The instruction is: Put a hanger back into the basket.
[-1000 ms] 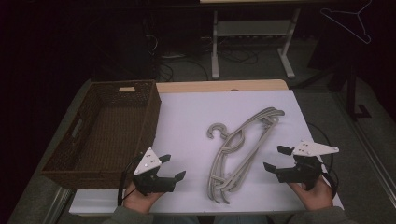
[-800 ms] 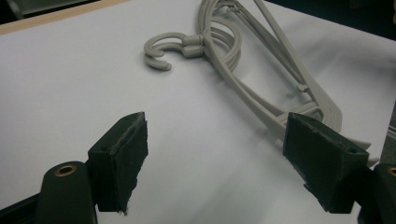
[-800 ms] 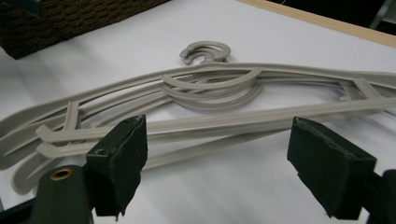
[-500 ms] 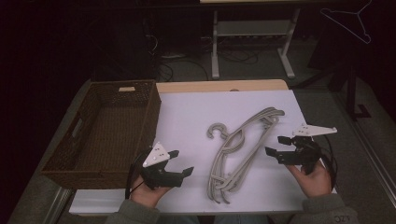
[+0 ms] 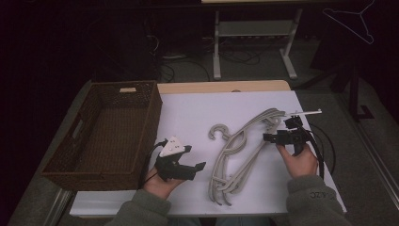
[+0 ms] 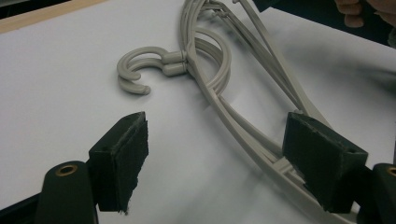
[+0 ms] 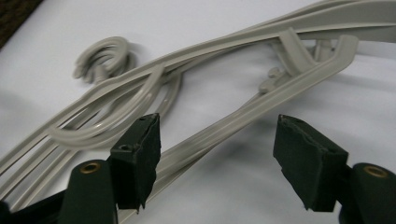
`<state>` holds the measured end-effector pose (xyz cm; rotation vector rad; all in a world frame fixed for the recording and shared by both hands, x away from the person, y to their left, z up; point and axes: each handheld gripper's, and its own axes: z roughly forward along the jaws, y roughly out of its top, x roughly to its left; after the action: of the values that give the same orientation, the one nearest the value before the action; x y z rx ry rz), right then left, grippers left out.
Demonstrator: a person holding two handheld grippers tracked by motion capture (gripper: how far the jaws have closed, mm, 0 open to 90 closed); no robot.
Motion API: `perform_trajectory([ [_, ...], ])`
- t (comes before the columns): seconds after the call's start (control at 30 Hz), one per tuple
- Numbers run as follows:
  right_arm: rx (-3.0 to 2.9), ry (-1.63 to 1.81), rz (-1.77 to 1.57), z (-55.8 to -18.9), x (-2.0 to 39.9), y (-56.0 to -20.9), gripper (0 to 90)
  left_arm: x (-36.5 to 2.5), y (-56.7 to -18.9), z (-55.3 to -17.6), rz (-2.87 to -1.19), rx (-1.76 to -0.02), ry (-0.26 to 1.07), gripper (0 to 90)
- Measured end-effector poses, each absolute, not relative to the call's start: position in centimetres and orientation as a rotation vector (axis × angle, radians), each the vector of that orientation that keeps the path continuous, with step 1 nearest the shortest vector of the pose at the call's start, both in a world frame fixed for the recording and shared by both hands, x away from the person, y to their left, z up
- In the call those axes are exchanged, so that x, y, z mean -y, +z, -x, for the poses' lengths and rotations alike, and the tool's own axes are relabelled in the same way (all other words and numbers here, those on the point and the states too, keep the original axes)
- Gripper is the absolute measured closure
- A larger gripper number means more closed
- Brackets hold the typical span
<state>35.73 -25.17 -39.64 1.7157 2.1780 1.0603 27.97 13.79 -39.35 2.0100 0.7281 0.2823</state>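
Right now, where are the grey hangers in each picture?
High view: the grey hangers lie middle-right on the white tabletop.
Left gripper view: upper middle, running down to the right.
Right gripper view: stretched across from lower left to upper right.
Shared landmark: the curled hooks, which point toward the wicker basket.

Right claw moved in over hangers, jaws closing, left claw nearer

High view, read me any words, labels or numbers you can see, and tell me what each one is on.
Sleeve cuff at the person's right wrist: small printed letters, too blurred to read.
Wicker basket, pale tag on its far rim: no writing legible.
Hangers: no text.
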Motion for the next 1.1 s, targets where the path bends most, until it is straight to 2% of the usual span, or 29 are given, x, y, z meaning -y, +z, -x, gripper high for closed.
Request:
perform_trajectory([
  [0.13,-2.169,1.059,-1.745,-36.3,24.9,-40.0,31.2,-13.3,-39.6,-28.4,-2.015,-0.727,0.275,22.2],
  [0.27,-2.186,0.993,-1.751,-36.7,24.2,-40.5,39.4,-12.8,-40.1,-29.0,-2.028,-0.741,0.26,22.8],
  [0.5,-2.182,1.018,-1.803,-36.9,24.6,-40.7,44.8,-11.6,-40.8,-29.6,-2.04,-0.753,0.232,23.6],
  [0.8,-2.181,1.052,-1.843,-36.9,25.2,-40.7,49.9,-9.6,-41.8,-30.7,-2.078,-0.762,0.154,30.7],
  [0.93,-2.165,1.099,-1.886,-37.0,25.4,-40.8,52.6,-8.8,-42.3,-31.9,-2.088,-0.785,0.093,39.1],
  [1.1,-2.183,1.132,-1.884,-36.9,25.7,-41.0,54.6,-8.3,-42.7,-32.7,-2.108,-0.801,0.061,42.0],
])
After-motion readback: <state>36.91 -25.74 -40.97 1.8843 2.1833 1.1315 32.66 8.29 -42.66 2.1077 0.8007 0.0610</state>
